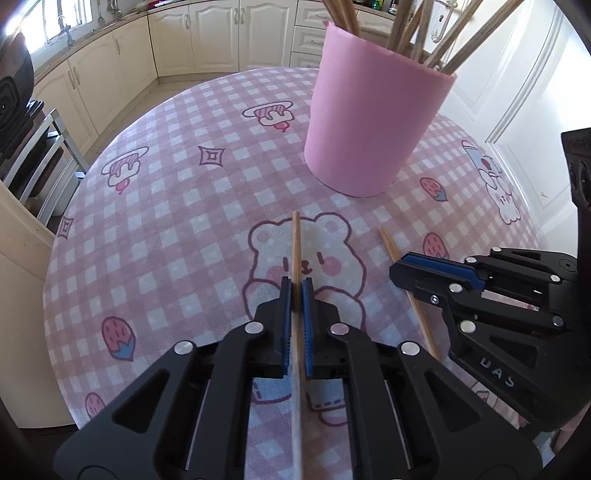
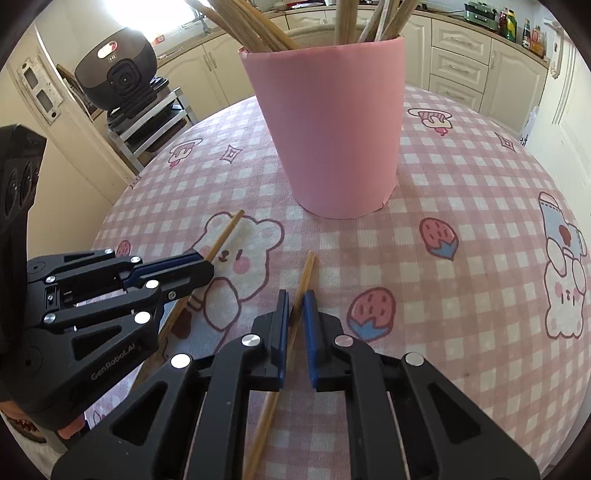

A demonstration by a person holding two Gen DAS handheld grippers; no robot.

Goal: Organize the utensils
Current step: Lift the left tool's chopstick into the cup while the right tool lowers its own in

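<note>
Both wrist cameras look steeply down, close over the bench (image 1: pixel 177 206), sharing the pink cup (image 1: pixel 373 129) (each sees the other gripper).

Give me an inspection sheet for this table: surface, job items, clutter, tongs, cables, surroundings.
Surface: round table under a pink checked tablecloth with bear and strawberry prints.
Job's things: pink holder upright, full of chopsticks; two loose chopsticks, left chopstick and right chopstick, tips toward the holder.
Clutter: nothing seen.
Grippers: left tongs shut on the left chopstick; right tongs shut on the right chopstick.
Cables: nothing seen.
Surroundings: cream kitchen cabinets; dark rice cooker on a metal rack; bottles on the counter.
</note>
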